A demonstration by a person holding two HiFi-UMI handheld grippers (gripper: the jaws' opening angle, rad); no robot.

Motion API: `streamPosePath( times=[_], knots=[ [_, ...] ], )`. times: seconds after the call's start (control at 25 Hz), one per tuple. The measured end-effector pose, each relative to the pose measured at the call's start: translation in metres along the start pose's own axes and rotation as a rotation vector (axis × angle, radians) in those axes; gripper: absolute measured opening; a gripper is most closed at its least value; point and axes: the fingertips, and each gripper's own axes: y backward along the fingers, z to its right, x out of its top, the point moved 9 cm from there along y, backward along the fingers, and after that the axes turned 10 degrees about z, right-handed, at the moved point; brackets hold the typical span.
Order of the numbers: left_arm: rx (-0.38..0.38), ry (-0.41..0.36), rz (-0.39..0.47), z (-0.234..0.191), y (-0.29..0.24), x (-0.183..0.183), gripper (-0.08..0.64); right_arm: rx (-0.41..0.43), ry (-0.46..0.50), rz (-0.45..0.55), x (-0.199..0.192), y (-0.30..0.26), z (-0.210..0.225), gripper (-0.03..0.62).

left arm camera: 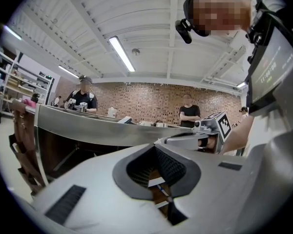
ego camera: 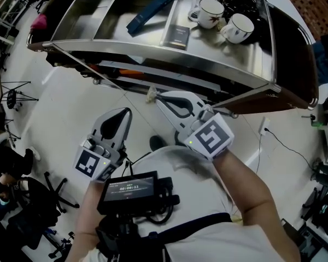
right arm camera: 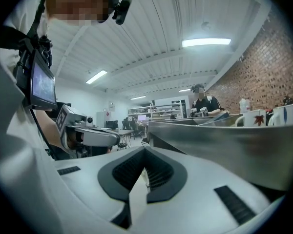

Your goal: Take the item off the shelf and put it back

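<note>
The steel shelf [ego camera: 153,51] fills the head view from 10 to 2 o'clock, and its raised front rim runs slantwise down toward 3 o'clock. Below the rim the pale floor [ego camera: 71,113] lies open from 9 o'clock to the centre. A black chair base [ego camera: 60,192] stands at 8 o'clock and a thin cable [ego camera: 287,146] trails at 4 o'clock.

The right tool [ego camera: 159,96] points at the rim from just below it, clenched on nothing. Its own view shows the steel edge close by at 3 o'clock. The left tool [ego camera: 122,113] sits at 7 o'clock, well apart from the rim, also clenched and empty.

Every item lies on the shelf, and which one the task means cannot be told. A long blue box [ego camera: 153,10] lies aslant at 12 o'clock, two white mugs [ego camera: 210,12] stand at 1 o'clock, and a small dark box [ego camera: 177,36] lies beside them.

The chest screen [ego camera: 130,190] shows pale digits too small to read surely. The dark box's print is unreadable.
</note>
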Motion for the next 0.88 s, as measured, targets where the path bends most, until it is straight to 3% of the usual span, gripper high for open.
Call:
streamPosePath(
  times=[0.88],
  knots=[
    [0.052,0.034,-0.023,-0.008,-0.002,-0.016,0.008,0.0,-0.038,-0.077,-0.027,-0.008,0.014,0.002]
  ],
)
